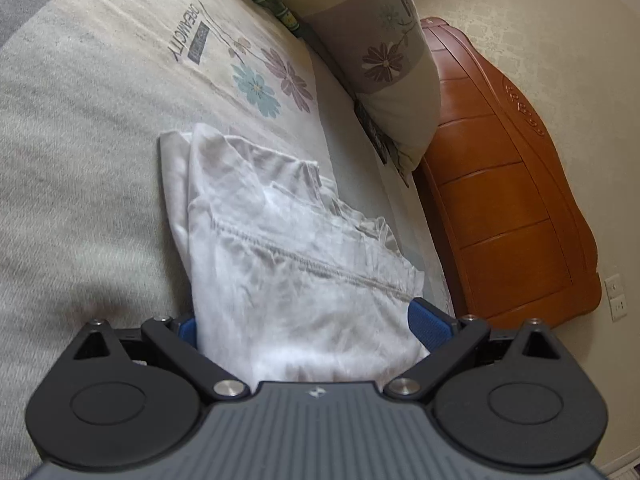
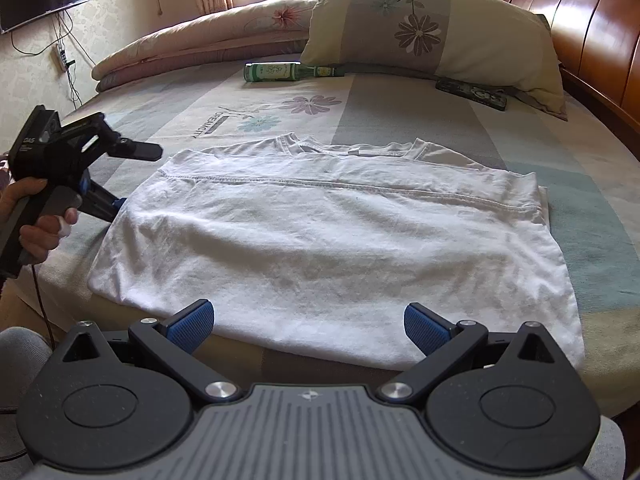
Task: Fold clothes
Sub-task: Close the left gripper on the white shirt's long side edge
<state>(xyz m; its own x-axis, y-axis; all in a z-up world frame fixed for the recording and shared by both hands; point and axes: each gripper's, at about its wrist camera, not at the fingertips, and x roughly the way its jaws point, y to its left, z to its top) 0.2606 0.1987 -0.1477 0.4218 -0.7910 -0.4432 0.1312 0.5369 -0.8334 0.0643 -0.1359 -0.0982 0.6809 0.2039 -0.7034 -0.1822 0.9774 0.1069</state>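
A white T-shirt [image 2: 328, 232] lies folded on the bed, its stitched hem running across the top layer and its collar at the far side. In the right wrist view my right gripper [image 2: 308, 322] stands open over the shirt's near edge, nothing between its blue pads [image 2: 192, 322]. A hand holds my left gripper [image 2: 138, 178] at the shirt's left edge, jaws wide apart, the lower finger at the cloth's edge. In the left wrist view the T-shirt [image 1: 288, 264] fills the gap of the open left gripper [image 1: 308, 326], with the left pad partly hidden by cloth.
A flowered pillow [image 2: 432, 28] leans on the wooden headboard [image 2: 592, 40]. A green bottle [image 2: 280, 72] and a dark flat remote-like item [image 2: 472, 94] lie beyond the shirt. A rolled quilt [image 2: 200, 44] lines the far side. The bedsheet [image 2: 224, 96] is patterned.
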